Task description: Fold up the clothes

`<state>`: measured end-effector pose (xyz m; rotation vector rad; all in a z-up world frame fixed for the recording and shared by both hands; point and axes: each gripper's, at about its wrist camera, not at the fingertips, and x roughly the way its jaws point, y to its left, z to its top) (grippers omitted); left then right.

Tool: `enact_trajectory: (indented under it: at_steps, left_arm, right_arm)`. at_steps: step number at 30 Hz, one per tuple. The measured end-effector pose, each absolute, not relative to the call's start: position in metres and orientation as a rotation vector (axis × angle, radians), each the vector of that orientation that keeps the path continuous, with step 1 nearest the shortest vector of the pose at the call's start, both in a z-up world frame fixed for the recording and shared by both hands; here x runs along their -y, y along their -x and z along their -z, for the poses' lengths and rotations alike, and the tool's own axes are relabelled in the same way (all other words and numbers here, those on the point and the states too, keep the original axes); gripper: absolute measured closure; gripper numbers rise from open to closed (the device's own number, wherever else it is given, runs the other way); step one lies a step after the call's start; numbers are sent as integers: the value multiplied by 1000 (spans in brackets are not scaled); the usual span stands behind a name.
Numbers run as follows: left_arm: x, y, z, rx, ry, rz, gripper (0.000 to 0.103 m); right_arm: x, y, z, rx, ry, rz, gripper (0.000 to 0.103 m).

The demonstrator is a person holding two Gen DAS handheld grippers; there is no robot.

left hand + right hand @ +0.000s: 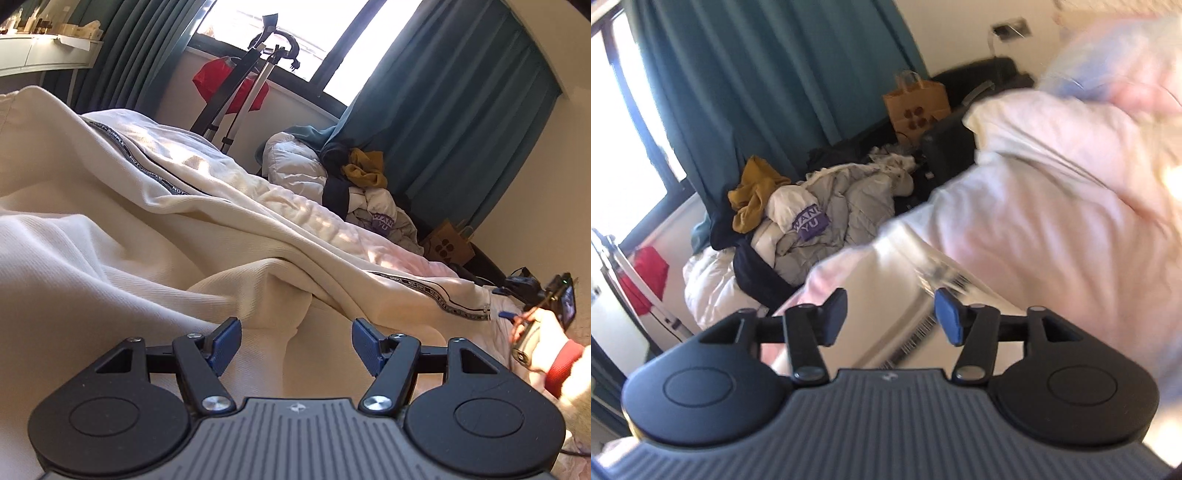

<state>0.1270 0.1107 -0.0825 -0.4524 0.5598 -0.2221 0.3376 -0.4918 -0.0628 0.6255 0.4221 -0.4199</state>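
The cream trousers (155,206) lie spread on the bed, rumpled just ahead of the left tool (297,341), whose jaws gape empty. The right tool (890,314) hangs parted over their striped cuff (923,328), gripping nothing.

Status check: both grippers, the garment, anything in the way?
Left gripper open, empty. Right gripper open, empty. Cream trousers spread out, unfolded. Nothing blocking.
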Motion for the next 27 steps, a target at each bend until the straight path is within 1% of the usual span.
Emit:
enact_trajectory:
  at_steps: [5,8,13,15,17,18,19,21,23,27]
  left_arm:
    - [-108,-115,73,-558,443,217,35]
    - [-105,-110,69,-549,442,216,35]
    - [-106,-108,70,-555,444,215,35]
    - [-108,-110,71,-557,454,215,35]
    - [-110,-113,73,-560,472,217,35]
    - [-111,-115,74,-560,481,219,35]
    - [-111,-116,75,-559,484,219,35]
    - [-112,-119,77,-562,487,217,35]
    - [-112,-120,79,-565,488,218,35]
    - [-112,-118,77,-559,488,224,35]
  right_arm:
    - [499,-286,82,-525,-786,504,43]
    - [498,-271,102,-582,-891,509,43]
    - [489,-273,134,-639,-1010,442,45]
    - [484,-280,134,-627,-961,430,46]
    - [480,-285,130,-596,-914,441,54]
    - [478,-288,128,-579,-899,439,66]
    - [476,-290,125,-568,-876,435,83]
    - [471,-293,115,-557,-826,430,94]
    - [469,-291,98,-521,-781,415,96]
    - [473,-267,60,-345,-723,401,97]
